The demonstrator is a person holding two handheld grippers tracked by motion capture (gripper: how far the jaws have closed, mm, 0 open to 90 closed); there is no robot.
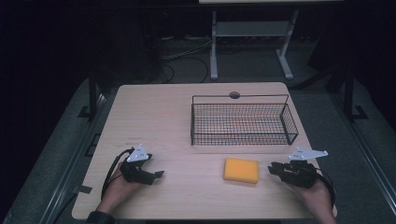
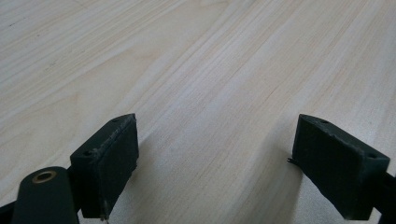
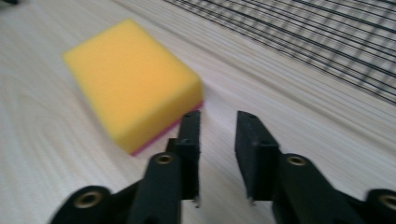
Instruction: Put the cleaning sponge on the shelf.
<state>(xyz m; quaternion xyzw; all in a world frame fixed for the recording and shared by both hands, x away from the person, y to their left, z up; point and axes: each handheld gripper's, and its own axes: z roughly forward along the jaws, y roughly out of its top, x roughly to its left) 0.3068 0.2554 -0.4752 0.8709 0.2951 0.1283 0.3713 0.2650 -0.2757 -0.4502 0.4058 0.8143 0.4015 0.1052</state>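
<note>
The sponge (image 1: 241, 170) is a thick rectangular block with a bright yellow top and sides, soft rounded edges and a flat upper face. In the right gripper view a thin pink layer shows along its bottom edge, where it meets the table (image 1: 154, 116). It lies flat on the pale wood, not tilted, and nothing presses on it. The right gripper (image 1: 272, 169) lies just beside it, to the side of its short edge, with the tips pointing toward it. In the right gripper view the sponge (image 3: 133, 81) is ahead and to the left of the jaws, and its near corner comes very close to the left jaw tip; whether they touch I cannot tell, because the picture is a little blurred. The jaws of the right gripper (image 3: 218, 119) stand close together with only a narrow gap, and bare wood is seen in this gap, so they hold nothing. The left gripper (image 1: 158, 174) is well apart from the sponge, on the other side of it, held low over the table. In its own view the left gripper (image 2: 215, 135) has its jaws spread wide, with only wood between them. The wire basket (image 1: 243, 122) stands beyond the sponge, near it but not touching.
</note>
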